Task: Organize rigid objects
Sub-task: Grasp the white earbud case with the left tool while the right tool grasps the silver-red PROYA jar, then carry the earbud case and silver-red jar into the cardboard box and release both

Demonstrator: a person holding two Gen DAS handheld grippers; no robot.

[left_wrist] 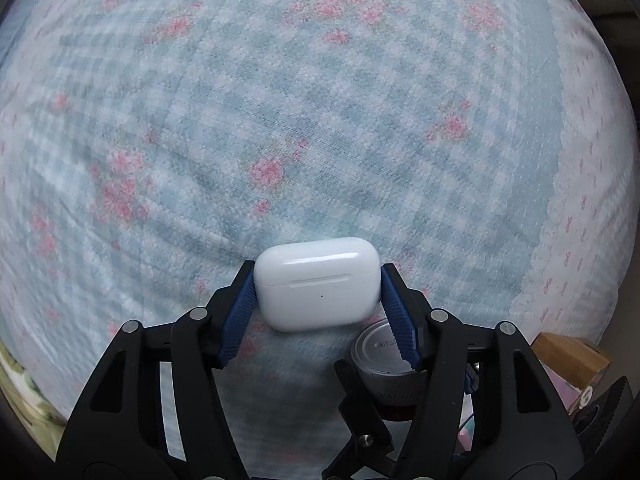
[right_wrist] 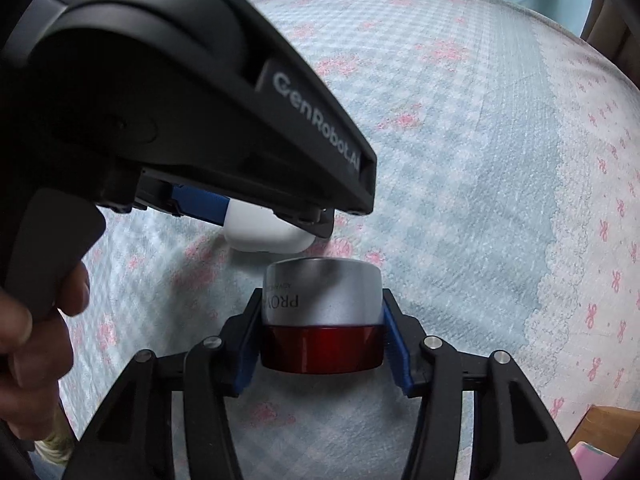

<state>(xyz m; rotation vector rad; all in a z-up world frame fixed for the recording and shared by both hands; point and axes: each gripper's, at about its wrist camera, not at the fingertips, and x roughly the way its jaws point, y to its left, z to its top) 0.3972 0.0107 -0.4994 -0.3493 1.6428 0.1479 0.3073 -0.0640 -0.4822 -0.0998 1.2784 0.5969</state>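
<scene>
Over a bed spread with a blue-and-white checked cover (left_wrist: 360,128) strewn with pink flower sprigs, both grippers are busy at once. On the left, the left gripper (left_wrist: 318,292) has its blue ribbed pads pressed against the two short ends of a white earbud case (left_wrist: 317,283), which sits level between them with its lid seam and a tiny dot facing the camera; the jaws are clamped on it. Just beneath and to the right of that case, in the left wrist view, the silver top of a cosmetic jar (left_wrist: 378,346) peeks out behind the right-hand pad. From the right wrist view that same jar (right_wrist: 322,320) fills the middle: a silver cap with dark lettering above a glossy red base, caught at both sides by the right gripper (right_wrist: 322,334), whose jaws are closed on it. Just beyond the jar, the white case (right_wrist: 266,234) shows under the black body of the other tool (right_wrist: 200,92), which carries pale lettering along its side. Whether the case and jar touch I cannot tell. A hand (right_wrist: 28,340) grips the handle at the left edge, and a white border printed with pink bows (right_wrist: 600,240) runs along the right side of the bedding.
</scene>
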